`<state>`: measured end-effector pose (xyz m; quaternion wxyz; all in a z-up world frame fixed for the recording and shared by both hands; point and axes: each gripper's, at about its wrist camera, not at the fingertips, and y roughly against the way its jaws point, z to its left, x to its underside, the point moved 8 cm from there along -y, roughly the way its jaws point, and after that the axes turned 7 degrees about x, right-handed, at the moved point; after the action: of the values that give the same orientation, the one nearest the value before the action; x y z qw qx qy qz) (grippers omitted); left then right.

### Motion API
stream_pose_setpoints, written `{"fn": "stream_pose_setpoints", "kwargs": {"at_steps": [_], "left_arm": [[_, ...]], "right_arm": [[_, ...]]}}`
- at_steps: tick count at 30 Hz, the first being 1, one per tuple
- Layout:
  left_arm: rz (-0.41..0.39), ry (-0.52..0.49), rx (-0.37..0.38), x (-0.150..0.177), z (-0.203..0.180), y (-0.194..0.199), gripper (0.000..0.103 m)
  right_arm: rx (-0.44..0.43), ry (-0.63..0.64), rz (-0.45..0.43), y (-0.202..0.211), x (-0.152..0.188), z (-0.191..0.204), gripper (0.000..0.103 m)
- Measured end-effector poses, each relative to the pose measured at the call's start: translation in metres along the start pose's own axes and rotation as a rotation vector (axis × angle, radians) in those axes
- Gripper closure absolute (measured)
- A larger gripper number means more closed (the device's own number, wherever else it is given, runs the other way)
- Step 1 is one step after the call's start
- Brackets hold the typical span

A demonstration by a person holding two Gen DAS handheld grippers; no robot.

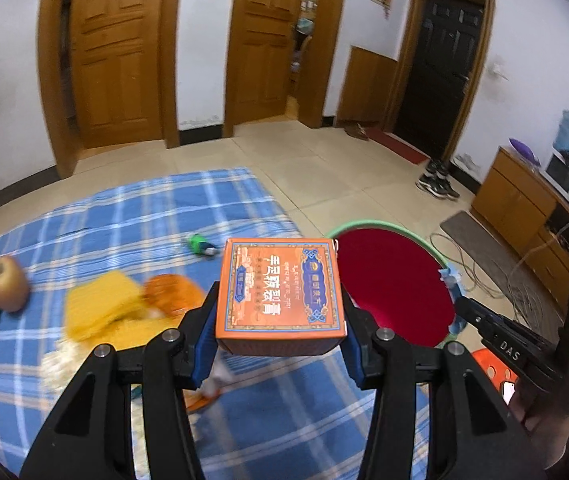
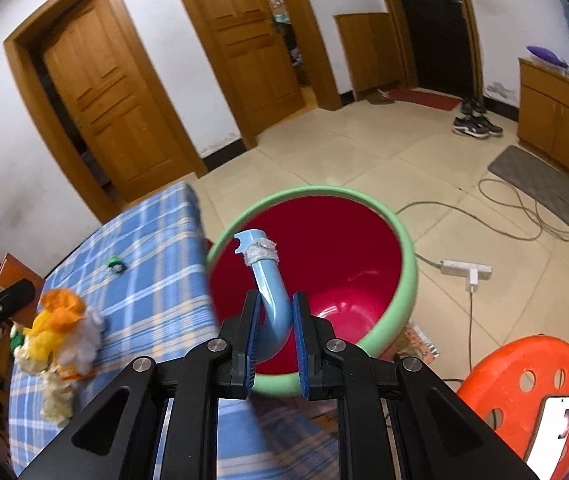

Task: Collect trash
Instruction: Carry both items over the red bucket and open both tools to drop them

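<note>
The left tool [image 1: 280, 344] is clamped about half open on an orange box [image 1: 280, 288], its blue pads pressing the box's two sides, the printed top face turned up toward the camera. The box is held above the near right part of the worktop [image 1: 132, 216], which wears a blue checked cloth, and just beside the bin [image 1: 396, 284], a round tub with a green rim and a red inside that stands on the floor off the worktop's right edge. The right tool [image 2: 276, 332] is closed almost fully on a curved light-blue plastic piece [image 2: 270, 292], gripped at its bend; the piece's hooked upper end, wrapped with a band of grey tape, rises over the open mouth of the bin [image 2: 404, 248]. Left on the cloth are a heap of yellow, orange and white crumpled scraps [image 2: 60, 332] toward the near left side, a kiwi fruit [image 1: 7, 284] with a green item touching it at the left edge, and a small green object [image 1: 200, 244] near the middle, too blurred to name. On the floor to the right of the bin lie a white power strip [image 2: 466, 270] with its cable, and an orange stool [image 2: 524, 384] that carries a phone.
</note>
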<state>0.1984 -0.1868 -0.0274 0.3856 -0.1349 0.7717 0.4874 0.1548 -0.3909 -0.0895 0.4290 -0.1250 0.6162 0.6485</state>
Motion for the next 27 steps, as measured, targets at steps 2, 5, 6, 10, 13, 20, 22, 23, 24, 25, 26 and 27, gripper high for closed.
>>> {"fn": "stream_pose_setpoints", "kwargs": {"at_steps": [2,5,6,10,13,20,22,23,24,25,26,27], "left_arm": [[0.022,-0.008,0.016,-0.002,-0.010,-0.016,0.051],[0.042,-0.004,0.044,-0.004,-0.020,-0.033,0.051],[0.046,-0.006,0.048,-0.005,-0.023,-0.037,0.051],[0.067,-0.015,0.060,-0.006,-0.036,-0.055,0.051],[0.086,-0.034,0.068,-0.005,-0.043,-0.066,0.051],[0.142,-0.073,0.090,0.006,-0.062,-0.092,0.051],[0.157,-0.093,0.099,0.009,-0.069,-0.100,0.051],[0.164,-0.107,0.107,0.010,-0.072,-0.105,0.051],[0.172,-0.120,0.107,0.011,-0.075,-0.111,0.051],[0.179,-0.126,0.104,0.011,-0.077,-0.115,0.051],[0.185,-0.128,0.106,0.012,-0.078,-0.119,0.051],[0.191,-0.128,0.109,0.012,-0.079,-0.122,0.050]], "right_arm": [[0.016,-0.017,0.010,-0.009,-0.002,-0.009,0.087],[0.035,-0.043,0.014,-0.017,-0.006,-0.017,0.085],[0.035,-0.047,0.016,-0.020,-0.007,-0.020,0.084],[0.028,-0.059,0.018,-0.024,-0.011,-0.027,0.080],[0.016,-0.074,0.004,-0.022,-0.013,-0.031,0.079],[0.031,-0.124,-0.010,-0.010,-0.014,-0.046,0.078],[0.036,-0.137,-0.015,-0.006,-0.013,-0.050,0.078],[0.036,-0.142,-0.016,-0.004,-0.012,-0.051,0.078],[0.037,-0.146,-0.016,-0.002,-0.010,-0.053,0.078],[0.038,-0.146,-0.016,-0.001,-0.010,-0.053,0.078],[0.038,-0.146,-0.016,0.001,-0.009,-0.054,0.078],[0.039,-0.146,-0.015,0.002,-0.008,-0.054,0.078]]}}
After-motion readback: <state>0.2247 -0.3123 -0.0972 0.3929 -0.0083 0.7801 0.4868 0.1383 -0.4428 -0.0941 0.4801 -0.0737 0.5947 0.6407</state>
